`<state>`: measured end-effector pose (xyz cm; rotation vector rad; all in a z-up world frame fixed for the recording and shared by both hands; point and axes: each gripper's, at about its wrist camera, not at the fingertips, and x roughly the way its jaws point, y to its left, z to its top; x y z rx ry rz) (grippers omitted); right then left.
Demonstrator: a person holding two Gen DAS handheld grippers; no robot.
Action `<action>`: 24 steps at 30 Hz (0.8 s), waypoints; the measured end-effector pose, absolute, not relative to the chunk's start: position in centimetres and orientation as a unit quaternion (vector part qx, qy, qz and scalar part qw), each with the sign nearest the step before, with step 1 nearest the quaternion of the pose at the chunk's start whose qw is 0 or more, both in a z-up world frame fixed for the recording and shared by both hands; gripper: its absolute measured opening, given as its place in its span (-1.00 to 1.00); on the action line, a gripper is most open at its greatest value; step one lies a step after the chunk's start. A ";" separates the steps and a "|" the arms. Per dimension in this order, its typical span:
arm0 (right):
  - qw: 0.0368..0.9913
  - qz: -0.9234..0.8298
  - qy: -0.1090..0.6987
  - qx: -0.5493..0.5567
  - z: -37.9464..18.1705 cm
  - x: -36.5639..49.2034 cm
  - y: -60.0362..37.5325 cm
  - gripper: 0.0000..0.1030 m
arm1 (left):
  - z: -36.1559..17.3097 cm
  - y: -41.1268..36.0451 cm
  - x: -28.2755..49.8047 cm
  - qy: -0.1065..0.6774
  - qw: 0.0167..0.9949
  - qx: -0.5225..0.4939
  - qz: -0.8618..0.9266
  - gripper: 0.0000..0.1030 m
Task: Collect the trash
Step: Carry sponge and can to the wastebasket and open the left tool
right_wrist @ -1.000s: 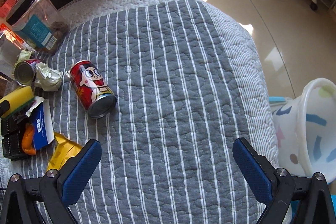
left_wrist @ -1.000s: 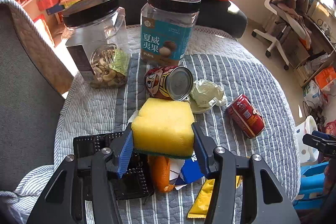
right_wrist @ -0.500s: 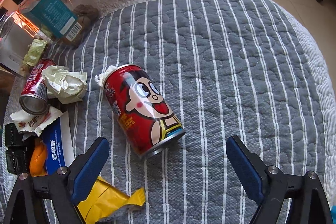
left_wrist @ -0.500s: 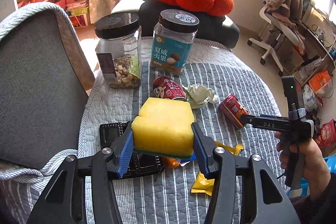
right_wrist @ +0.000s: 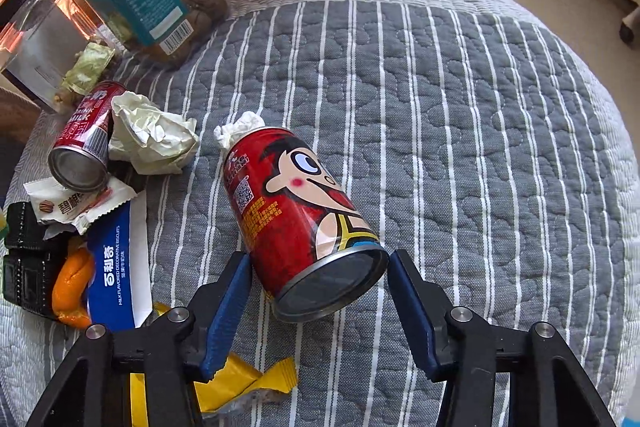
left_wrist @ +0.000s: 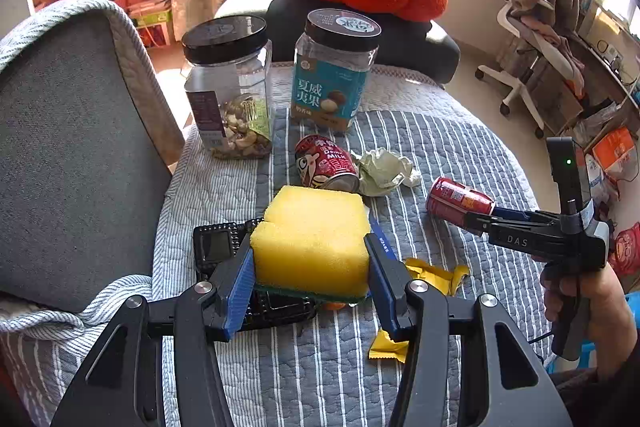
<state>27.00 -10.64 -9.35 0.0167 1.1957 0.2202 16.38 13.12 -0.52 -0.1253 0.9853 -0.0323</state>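
Trash item: red milk-drink can (right_wrist: pixel 298 223), lying sideways on striped quilt (right_wrist: pixel 460 147); right gripper (right_wrist: pixel 320 301) jaws are closing around its base. Left gripper (left_wrist: pixel 310 291) is clamping yellow sponge (left_wrist: pixel 314 243), keeping it clear.

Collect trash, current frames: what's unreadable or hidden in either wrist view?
- Left wrist view: the yellow sponge in the left tongs covers most of the black device and the wrappers under it.
- Left wrist view: right tongs' tips sit behind the red can; contact unreadable.
- Right wrist view: tongs closing around the can; pad contact unclear.
- No bin visible.
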 end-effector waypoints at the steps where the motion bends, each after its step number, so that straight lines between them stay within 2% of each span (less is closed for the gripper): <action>1: 0.822 0.105 0.559 0.009 -8.8 26.7 -10.9 0.17 | -0.5 12.9 16.4 0.473 0.879 -0.060 -0.017 0.06; 24: 0.842 0.068 0.534 0.041 -2.0 20.2 -21.5 0.13 | 0.6 2.4 16.9 0.465 0.880 -0.030 -0.090 0.06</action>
